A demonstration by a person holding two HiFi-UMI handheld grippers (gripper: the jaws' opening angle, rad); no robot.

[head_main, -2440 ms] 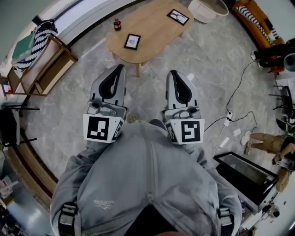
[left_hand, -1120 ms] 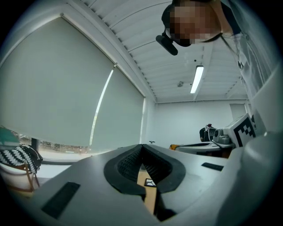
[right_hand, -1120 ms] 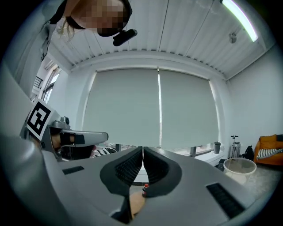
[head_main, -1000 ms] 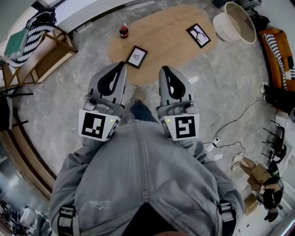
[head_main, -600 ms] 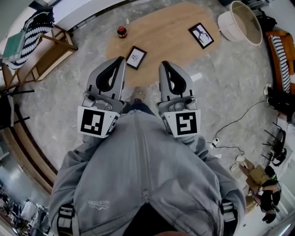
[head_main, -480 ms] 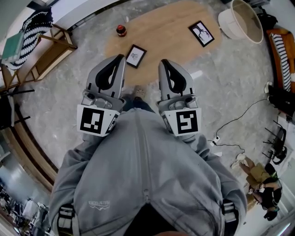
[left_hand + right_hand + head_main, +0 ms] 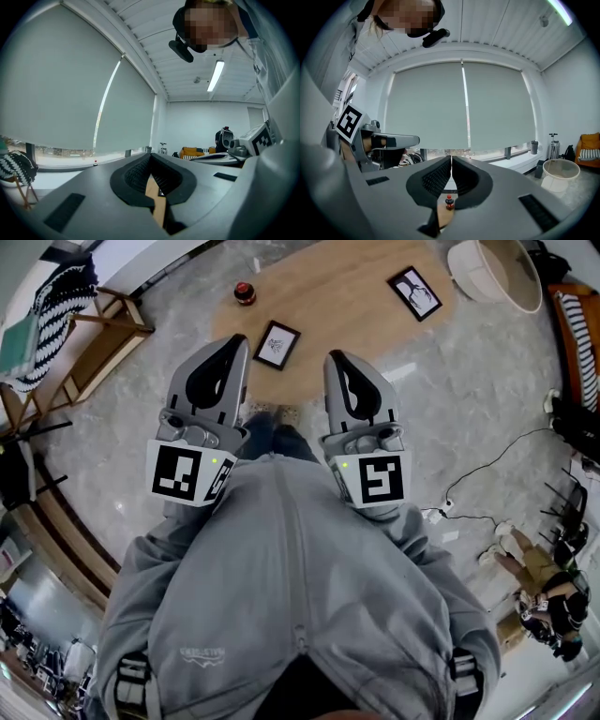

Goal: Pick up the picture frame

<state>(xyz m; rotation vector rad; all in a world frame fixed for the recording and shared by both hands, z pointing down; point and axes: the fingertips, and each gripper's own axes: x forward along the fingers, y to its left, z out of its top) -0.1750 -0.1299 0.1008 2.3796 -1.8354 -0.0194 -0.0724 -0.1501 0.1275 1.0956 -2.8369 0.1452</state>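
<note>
Just beyond the gripper tips in the head view, a black picture frame [image 7: 277,343] lies flat near the closest edge of an oval wooden desk [image 7: 347,306], a white picture with a dark drawing facing up. It shows between the two tips, closer to the left one, and nothing touches it. A second picture frame [image 7: 415,292] lies flat farther along the desk to the right, well apart from the first. A small dark bottle [image 7: 245,292] with a red cap stands upright at the desk's far left edge.

The left gripper [image 7: 234,341] is held level in the air, its jaws pressed together with nothing between them; in its own view only a strip of the wooden top shows below the closed pads. The right gripper [image 7: 336,357] is beside it, jaws likewise pressed together and empty, and in its own view the bottle shows in the gap under the pads.

Past the desk's right end a pale round tub [image 7: 494,268] stands on the grey marbled floor [image 7: 441,399]. At the left a wooden rack [image 7: 103,343] carries a black-and-white striped cloth [image 7: 61,306]. A thin cable [image 7: 487,465] trails across the floor at the right.
</note>
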